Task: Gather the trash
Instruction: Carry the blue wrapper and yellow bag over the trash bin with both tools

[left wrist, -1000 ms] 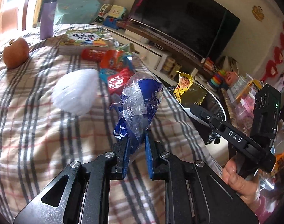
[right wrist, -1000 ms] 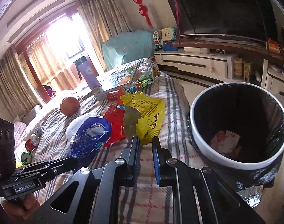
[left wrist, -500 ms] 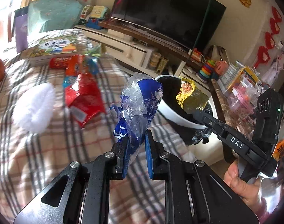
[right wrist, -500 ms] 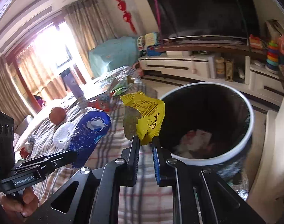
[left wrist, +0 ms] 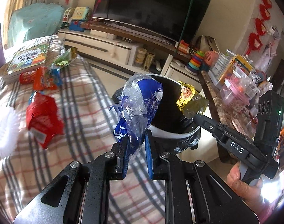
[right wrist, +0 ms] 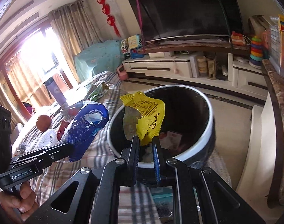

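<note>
Left wrist view: left gripper (left wrist: 136, 147) fingers pinched on blue wrapper (left wrist: 140, 102), held at bin (left wrist: 171, 132) rim. R gripper (right wrist: 144, 146) fingers clamp yellow wrapper (right wrist: 149, 117) over bin mouth.

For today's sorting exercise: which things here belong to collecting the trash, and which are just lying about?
Job: blue wrapper in left gripper; yellow wrapper in right gripper; bin; red wrapper.
Lying about: book; apple; television.
</note>
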`<action>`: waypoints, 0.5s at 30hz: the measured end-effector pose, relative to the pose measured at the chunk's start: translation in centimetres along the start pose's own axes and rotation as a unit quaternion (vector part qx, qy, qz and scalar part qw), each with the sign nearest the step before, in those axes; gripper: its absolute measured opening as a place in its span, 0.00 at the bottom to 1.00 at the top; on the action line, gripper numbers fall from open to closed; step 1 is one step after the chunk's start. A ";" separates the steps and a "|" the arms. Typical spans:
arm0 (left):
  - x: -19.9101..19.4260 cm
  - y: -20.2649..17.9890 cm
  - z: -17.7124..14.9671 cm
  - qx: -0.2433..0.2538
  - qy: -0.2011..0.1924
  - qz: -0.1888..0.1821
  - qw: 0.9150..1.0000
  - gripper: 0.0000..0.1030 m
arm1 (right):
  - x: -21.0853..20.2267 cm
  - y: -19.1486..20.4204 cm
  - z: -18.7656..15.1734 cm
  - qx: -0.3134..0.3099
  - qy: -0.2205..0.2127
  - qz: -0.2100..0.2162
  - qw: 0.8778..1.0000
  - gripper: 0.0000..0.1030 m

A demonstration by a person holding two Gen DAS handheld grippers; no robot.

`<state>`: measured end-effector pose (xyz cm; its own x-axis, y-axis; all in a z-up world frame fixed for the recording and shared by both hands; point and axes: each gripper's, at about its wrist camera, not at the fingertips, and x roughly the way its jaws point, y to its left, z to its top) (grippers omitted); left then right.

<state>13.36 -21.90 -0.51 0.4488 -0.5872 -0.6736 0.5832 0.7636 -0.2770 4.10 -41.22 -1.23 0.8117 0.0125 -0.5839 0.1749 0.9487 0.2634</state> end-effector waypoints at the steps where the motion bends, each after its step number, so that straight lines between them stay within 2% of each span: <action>1: 0.2 -0.2 0.1 0.002 0.001 0.000 1.000 0.14 | 0.0 -0.3 0.1 0.002 0.001 -0.002 1.000 0.13; 15: 3.1 -2.7 2.5 0.029 0.007 0.001 1.000 0.14 | 0.3 -2.0 0.7 0.006 0.009 -0.012 1.000 0.13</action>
<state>14.82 -26.46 -0.14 0.4406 -0.5809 -0.6844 0.6204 0.7481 -0.2355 4.41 -43.32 -1.40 0.7977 -0.0037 -0.6031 0.2002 0.9449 0.2590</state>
